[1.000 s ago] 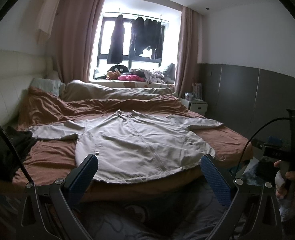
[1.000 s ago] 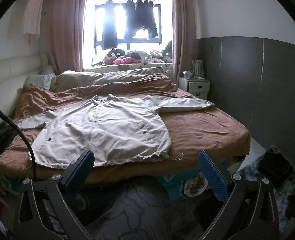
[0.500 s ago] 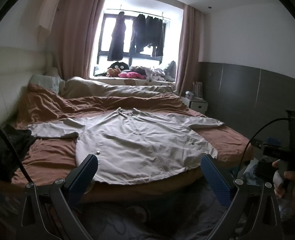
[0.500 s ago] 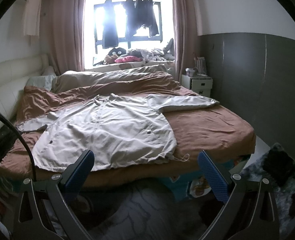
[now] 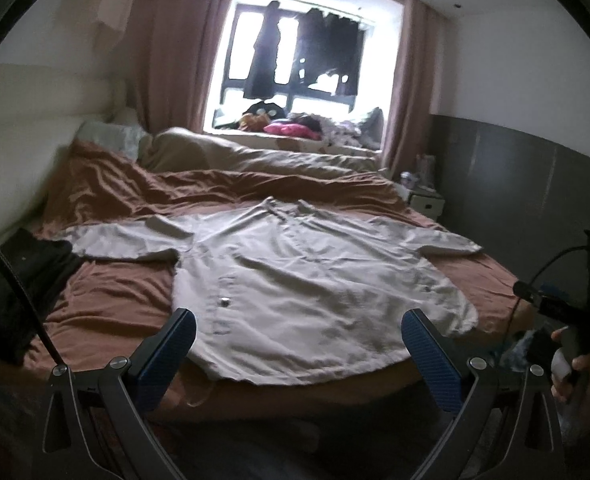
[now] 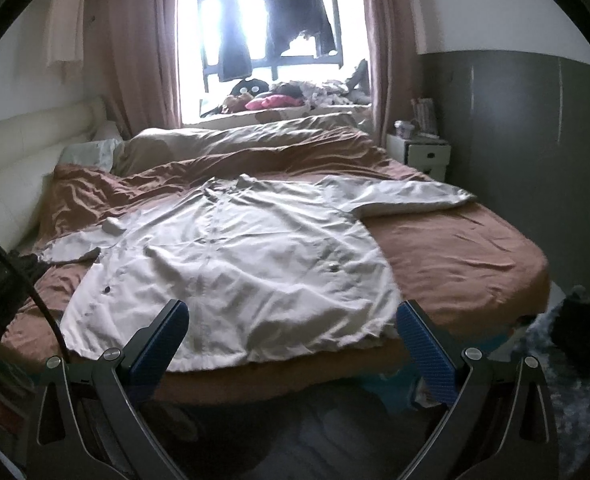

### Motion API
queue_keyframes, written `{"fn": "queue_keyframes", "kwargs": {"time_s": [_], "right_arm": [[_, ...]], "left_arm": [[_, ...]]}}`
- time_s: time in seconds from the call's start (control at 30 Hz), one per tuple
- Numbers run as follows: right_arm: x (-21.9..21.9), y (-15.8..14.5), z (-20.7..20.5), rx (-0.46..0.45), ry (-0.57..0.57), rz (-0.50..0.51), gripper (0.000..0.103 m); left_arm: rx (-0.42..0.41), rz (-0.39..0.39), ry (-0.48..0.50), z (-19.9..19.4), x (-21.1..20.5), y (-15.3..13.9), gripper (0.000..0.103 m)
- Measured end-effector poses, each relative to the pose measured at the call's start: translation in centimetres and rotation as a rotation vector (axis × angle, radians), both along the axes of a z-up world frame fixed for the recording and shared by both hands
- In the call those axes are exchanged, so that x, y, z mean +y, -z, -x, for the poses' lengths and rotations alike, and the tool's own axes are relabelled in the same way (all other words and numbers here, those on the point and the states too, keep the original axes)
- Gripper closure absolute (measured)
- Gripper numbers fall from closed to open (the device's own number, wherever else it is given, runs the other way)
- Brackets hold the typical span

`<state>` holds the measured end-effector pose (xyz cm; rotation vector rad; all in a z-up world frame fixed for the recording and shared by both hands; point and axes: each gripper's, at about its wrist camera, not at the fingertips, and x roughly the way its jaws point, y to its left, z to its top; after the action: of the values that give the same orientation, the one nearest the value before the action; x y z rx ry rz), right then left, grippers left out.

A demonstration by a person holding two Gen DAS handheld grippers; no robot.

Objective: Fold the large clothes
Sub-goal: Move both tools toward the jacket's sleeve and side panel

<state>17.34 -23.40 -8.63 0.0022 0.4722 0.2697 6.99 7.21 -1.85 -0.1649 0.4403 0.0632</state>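
A large light-grey jacket (image 5: pixel 295 280) (image 6: pixel 235 264) lies spread flat, front up, on the brown bed sheet (image 5: pixel 115 292), sleeves stretched out to both sides and its hem at the near bed edge. My left gripper (image 5: pixel 298 336) hangs open just short of the hem, nothing between its blue pads. My right gripper (image 6: pixel 293 328) is open too, in front of the hem's right half. In the left wrist view a hand (image 5: pixel 571 364) holds the right gripper's handle at the far right.
A dark garment (image 5: pixel 27 276) lies on the bed's left edge. Rumpled bedding (image 6: pixel 247 136) and pillows fill the far half. A white nightstand (image 6: pixel 419 152) stands at the back right. Clothes hang in the window (image 6: pixel 271 28). A dark rug (image 6: pixel 567 352) covers the floor at right.
Both grippers have come closer to the bed and lower; the jacket looms larger and its hem now sits between the fingertips' level. Both stay open.
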Motion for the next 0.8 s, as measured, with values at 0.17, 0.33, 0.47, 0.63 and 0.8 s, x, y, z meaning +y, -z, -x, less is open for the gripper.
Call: {"fn": "queue_keyframes", "kwargs": {"time_s": [0.17, 0.33, 0.47, 0.63, 0.8], "right_arm": [[1.6, 0.2, -3.4, 0.027, -0.016, 0.002, 0.000], [3.3, 0.3, -6.8, 0.046, -0.037, 0.001, 0.000], [5.2, 0.0, -9.6, 0.063, -0.063, -0.003, 0.000], [7.9, 0.0, -12.7, 0.068, -0.080, 0.016, 0.000], [10.8, -0.2, -15.8, 0.102, -0.120, 0.020, 0.000]], "left_arm": [[0.023, 0.003, -0.054, -2.6, 3.3, 0.2, 0.000], [0.049, 0.015, -0.118, -5.7, 7.2, 0.5, 0.000], [0.068, 0.021, -0.158, -7.9, 10.0, 0.5, 0.000], [0.080, 0.036, -0.217, -9.8, 13.7, 0.1, 0.000], [0.095, 0.048, -0.288, -12.0, 17.9, -0.1, 0.000]]}}
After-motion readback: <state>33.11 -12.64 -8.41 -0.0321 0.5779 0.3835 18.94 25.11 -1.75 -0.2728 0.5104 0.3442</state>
